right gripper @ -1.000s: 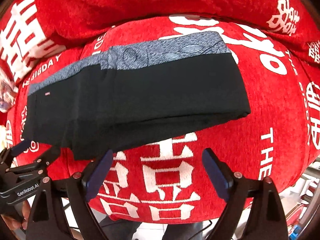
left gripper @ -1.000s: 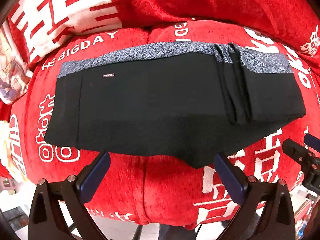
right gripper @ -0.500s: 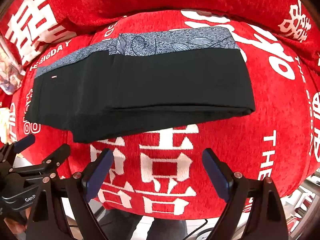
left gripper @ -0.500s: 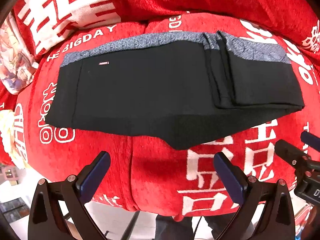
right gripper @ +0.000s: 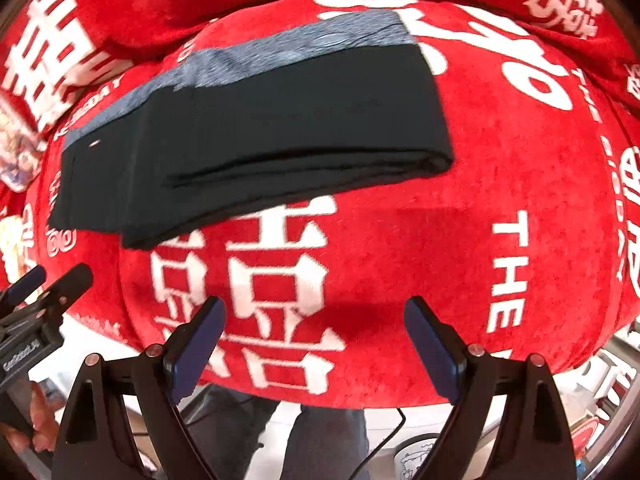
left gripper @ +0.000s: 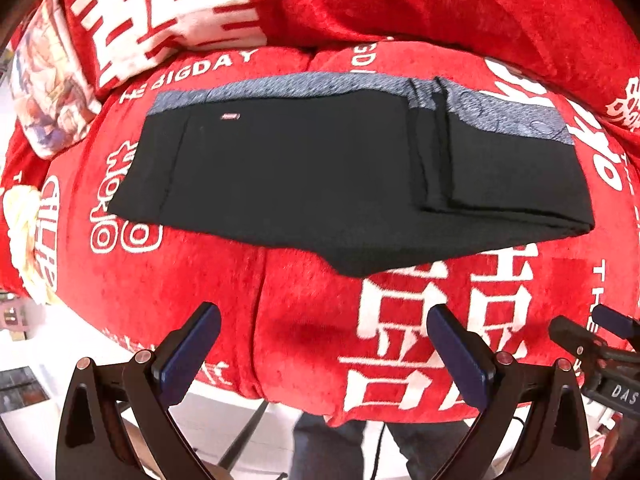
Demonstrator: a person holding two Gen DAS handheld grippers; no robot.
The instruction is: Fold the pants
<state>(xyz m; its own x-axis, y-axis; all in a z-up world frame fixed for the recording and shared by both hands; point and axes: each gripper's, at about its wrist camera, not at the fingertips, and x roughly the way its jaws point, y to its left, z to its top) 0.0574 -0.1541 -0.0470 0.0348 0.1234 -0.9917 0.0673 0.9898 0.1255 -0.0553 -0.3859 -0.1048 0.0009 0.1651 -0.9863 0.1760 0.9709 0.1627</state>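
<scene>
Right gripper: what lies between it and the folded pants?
Only bare red blanket with white characters separates the open right gripper from the pants, seen in the right wrist view.

Black pants (left gripper: 304, 176) with grey waistband, folded flat on red blanket (left gripper: 312, 320)

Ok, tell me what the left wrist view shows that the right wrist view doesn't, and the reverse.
Only the left wrist view: the left hand-held gripper seen along its open fingers, and the readable "BIGDAY" lettering.

Only the right wrist view: the right hand-held gripper seen along its open fingers, the person's fingers at the lower left, and a white cup at the bottom.

Both: the folded black pants with a grey patterned waistband, lying on the red blanket, held by neither gripper.
</scene>
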